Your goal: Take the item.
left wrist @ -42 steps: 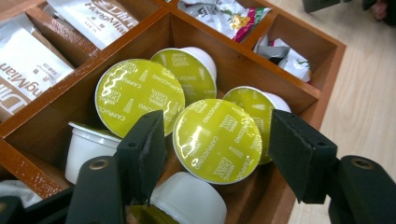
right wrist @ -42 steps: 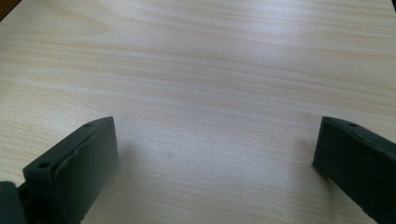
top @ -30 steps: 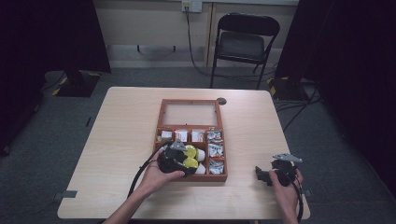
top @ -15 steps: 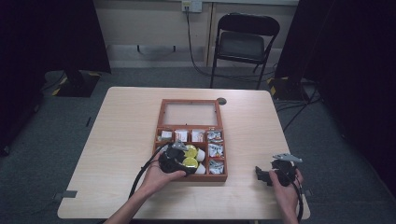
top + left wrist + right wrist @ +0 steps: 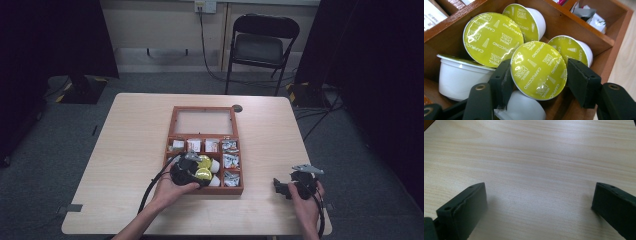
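The left tool (image 5: 537, 80) has just been closing and is now gripping a white plastic coffee capsule with a yellow-green foil lid (image 5: 538, 70) by its sides. The capsule is sitting in the near-left compartment of the brown wooden divided box (image 5: 173, 116), crowded by four more like capsules (image 5: 492, 40) leaning against it. The right tool (image 5: 540, 202) is resting wide open and empty over the pale wooden counter (image 5: 125, 145), well apart from the box.
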{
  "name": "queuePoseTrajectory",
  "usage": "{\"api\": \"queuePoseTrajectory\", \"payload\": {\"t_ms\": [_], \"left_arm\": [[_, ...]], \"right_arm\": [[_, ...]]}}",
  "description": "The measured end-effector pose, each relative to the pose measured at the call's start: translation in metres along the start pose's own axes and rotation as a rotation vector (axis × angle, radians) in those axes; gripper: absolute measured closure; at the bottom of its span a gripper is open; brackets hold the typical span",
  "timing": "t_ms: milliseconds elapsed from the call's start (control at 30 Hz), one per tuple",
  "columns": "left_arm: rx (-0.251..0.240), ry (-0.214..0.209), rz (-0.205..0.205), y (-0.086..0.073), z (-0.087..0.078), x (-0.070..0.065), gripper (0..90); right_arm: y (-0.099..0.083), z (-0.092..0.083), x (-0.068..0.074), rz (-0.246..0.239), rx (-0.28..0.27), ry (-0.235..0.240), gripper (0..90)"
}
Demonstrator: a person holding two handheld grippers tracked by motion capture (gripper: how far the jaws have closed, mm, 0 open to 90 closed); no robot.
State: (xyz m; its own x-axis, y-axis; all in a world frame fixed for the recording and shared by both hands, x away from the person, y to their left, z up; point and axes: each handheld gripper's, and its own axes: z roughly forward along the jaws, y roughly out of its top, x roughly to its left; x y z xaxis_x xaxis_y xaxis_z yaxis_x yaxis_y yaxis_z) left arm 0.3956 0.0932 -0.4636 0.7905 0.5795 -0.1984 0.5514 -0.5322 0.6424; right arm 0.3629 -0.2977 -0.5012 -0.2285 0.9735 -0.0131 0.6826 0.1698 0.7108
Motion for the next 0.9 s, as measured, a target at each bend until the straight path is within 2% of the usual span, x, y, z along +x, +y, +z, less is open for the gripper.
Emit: {"api": "queuePoseTrajectory", "payload": {"t_ms": [167,367,533,667,900], "left_arm": [[-0.010,0.010,0.003,0.000,0.000,-0.001,40.1],[-0.049,0.000,-0.009,0.001,-0.007,0.000,40.2],[-0.048,-0.009,-0.012,0.002,-0.010,0.001,40.2],[-0.067,-0.028,-0.027,0.002,-0.012,0.000,40.1],[-0.084,-0.021,-0.026,0.003,-0.016,0.000,40.2]], "right_arm": [[0.000,0.000,0.000,0.000,0.000,0.000,0.0],[0.000,0.000,0.000,0.000,0.000,0.000,0.0],[0.000,0.000,0.000,0.000,0.000,0.000,0.0],[0.000,0.000,0.000,0.000,0.000,0.000,0.0],[0.000,0.000,0.000,0.000,0.000,0.000,0.0]]}}
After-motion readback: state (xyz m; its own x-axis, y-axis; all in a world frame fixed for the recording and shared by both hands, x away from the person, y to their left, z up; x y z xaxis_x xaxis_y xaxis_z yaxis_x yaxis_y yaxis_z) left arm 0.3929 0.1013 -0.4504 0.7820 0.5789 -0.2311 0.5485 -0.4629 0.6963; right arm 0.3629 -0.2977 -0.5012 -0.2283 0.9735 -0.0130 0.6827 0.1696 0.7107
